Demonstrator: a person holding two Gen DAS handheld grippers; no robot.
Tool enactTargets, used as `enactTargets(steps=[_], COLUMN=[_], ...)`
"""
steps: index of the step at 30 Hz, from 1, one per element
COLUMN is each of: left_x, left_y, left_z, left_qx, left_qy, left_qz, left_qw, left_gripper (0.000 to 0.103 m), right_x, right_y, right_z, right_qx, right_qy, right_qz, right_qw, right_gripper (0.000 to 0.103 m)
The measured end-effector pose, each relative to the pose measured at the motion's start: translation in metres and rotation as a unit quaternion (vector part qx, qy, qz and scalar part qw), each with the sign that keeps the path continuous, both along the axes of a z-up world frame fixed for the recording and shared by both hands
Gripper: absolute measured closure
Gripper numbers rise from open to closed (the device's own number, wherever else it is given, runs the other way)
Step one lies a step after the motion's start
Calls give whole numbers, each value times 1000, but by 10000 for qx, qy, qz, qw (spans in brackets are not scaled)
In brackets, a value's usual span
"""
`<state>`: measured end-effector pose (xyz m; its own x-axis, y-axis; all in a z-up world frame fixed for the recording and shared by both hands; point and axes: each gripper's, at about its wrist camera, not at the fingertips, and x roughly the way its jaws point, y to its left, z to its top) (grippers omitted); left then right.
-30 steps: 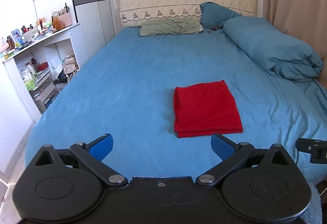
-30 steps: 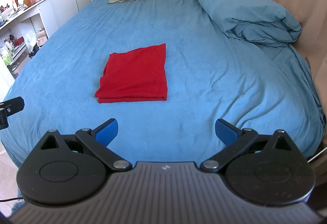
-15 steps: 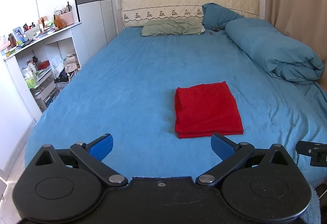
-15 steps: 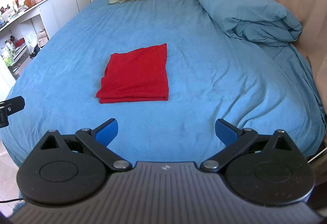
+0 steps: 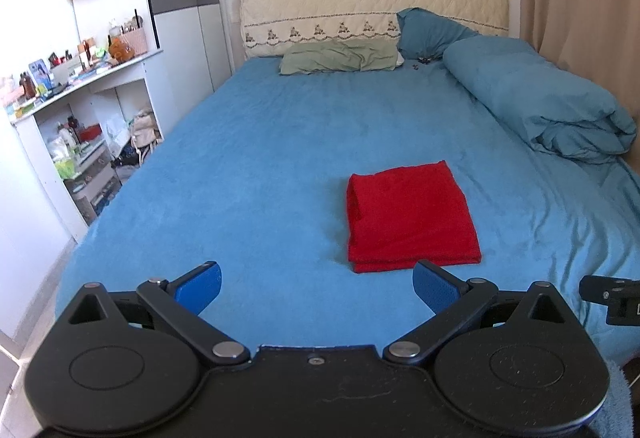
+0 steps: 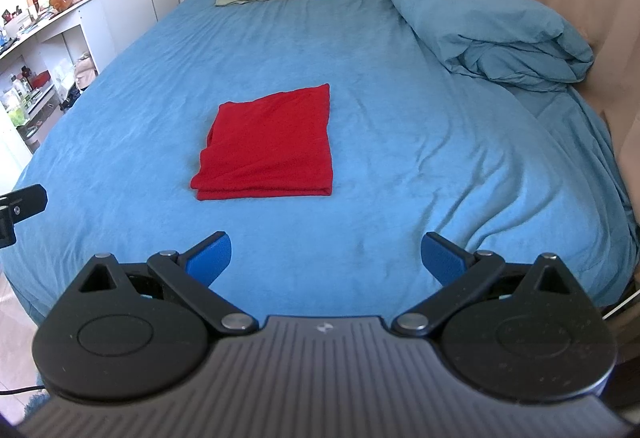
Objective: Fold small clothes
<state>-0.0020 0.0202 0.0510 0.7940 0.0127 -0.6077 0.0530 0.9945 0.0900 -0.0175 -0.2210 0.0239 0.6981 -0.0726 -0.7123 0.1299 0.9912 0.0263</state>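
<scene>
Left gripper [image 5: 316,284] and right gripper [image 6: 326,258] level above bed edge, jaws spread, empty; folded red cloth rectangle [image 6: 268,146] at 11 o'clock of right.

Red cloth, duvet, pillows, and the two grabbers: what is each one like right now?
Red cloth: folded, flat on the bed sheet.
Duvet: bunched along the curtain side.
Green pillow: flattened, rumpled.
Blue pillow: propped against the headboard.
Left gripper: jaws open, empty.
Right gripper: jaws open, empty.
</scene>
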Motion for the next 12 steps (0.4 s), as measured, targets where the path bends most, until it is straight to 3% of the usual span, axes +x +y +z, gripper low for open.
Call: enactTargets(steps=[12], left_x=[1], left_y=[6], left_z=[-2], left_qx=[-80], left_qy=[-63], left_qz=[-22], left_qw=[9999], left_gripper=[0], right_x=[0], right_y=[2], right_z=[0], right_qx=[6], right_qy=[13], right_qz=[-6], right_qw=[10000], right_gripper=[0])
